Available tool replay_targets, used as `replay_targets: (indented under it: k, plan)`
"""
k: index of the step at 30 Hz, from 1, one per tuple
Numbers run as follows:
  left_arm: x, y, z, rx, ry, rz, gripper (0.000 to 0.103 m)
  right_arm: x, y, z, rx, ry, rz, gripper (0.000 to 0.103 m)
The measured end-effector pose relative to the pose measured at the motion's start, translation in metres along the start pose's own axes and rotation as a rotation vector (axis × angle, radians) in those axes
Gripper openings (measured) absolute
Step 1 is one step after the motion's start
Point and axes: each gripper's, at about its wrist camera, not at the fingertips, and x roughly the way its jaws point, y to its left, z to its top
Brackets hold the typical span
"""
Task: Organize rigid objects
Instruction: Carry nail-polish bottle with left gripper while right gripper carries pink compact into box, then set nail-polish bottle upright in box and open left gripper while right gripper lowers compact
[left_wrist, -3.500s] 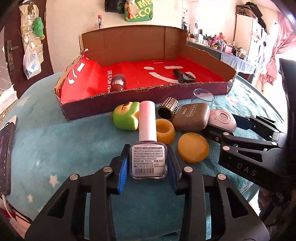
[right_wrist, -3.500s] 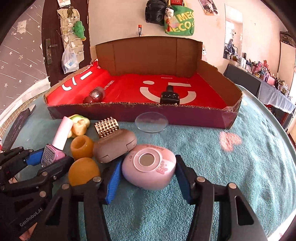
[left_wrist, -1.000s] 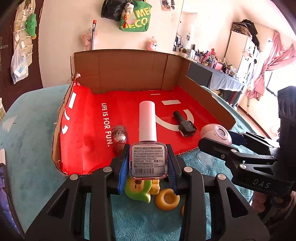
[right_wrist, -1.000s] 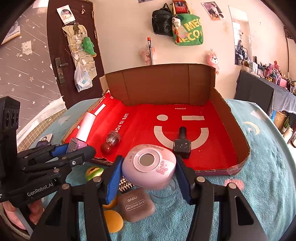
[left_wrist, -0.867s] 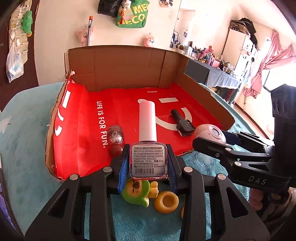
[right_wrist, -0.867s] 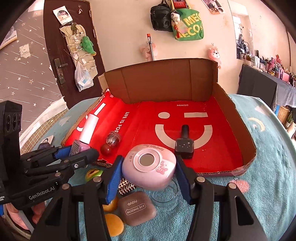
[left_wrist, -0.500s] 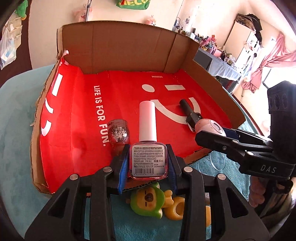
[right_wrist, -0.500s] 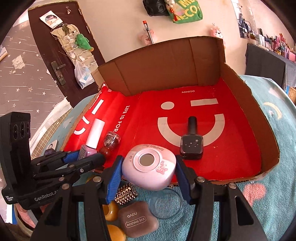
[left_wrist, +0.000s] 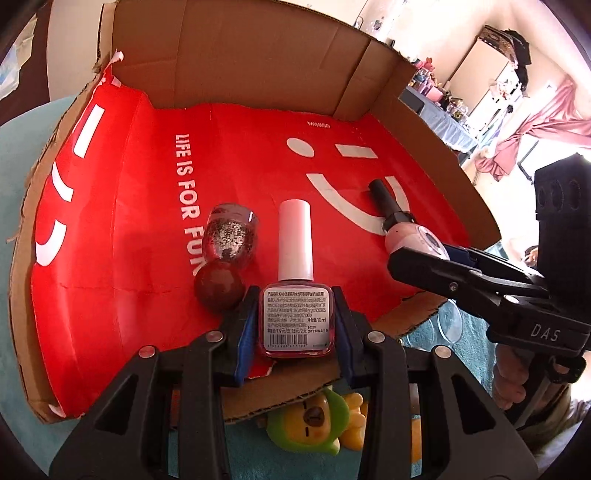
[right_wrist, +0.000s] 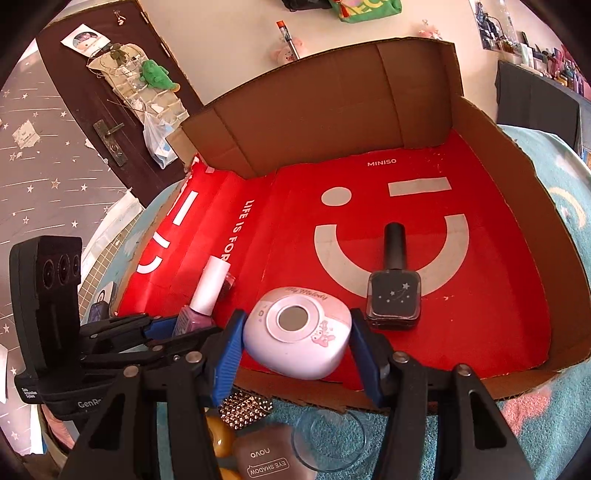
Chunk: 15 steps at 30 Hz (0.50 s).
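Both hands had carried their loads from the teal cloth forward and down over the near wall of the cardboard box (right_wrist: 332, 110), so that each load hung above the red lining instead of above the clutter outside. The left gripper (left_wrist: 295, 325) stayed clamped on the pink nail polish bottle (left_wrist: 295, 302), white cap pointing toward the far wall, just right of the glitter bottle (left_wrist: 231, 232) that lay inside with its round brown cap toward the near edge. The right gripper (right_wrist: 295, 332) kept its pads pressed on the round pink case (right_wrist: 295, 332), held just left of the black nail polish bottle (right_wrist: 395, 291) lying on the printed smile.

That put the step at the point of release: I judged both items placed over free lining, and only a short lowering and an opening of the jaws seemed left (whether either item already touched the lining could not be told). Outside, against the near wall, the green toy (left_wrist: 314, 421), the brown eye shadow case (right_wrist: 269, 461), the studded piece (right_wrist: 243, 410) and the clear lid (right_wrist: 328, 439) waited to be boxed.
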Motion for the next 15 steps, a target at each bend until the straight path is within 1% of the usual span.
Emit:
replay_targets:
  k: [3,8,12,15]
  plan:
    - [0.0,0.004,0.003,0.002,-0.012,0.043,0.034,0.005,-0.001,0.003,0.006,0.011,-0.005,0.058]
    - [0.001,0.012,0.009,-0.013,-0.023,0.073,0.034,0.014,-0.004,0.007,0.008,0.032,-0.034,0.058]
    - [0.004,0.01,0.012,0.004,-0.04,0.124,0.034,0.018,-0.003,0.009,-0.029,0.016,-0.115,0.058]
    - [0.007,0.006,0.015,0.036,-0.058,0.194,0.034,0.019,-0.005,0.011,-0.06,-0.007,-0.204,0.058]
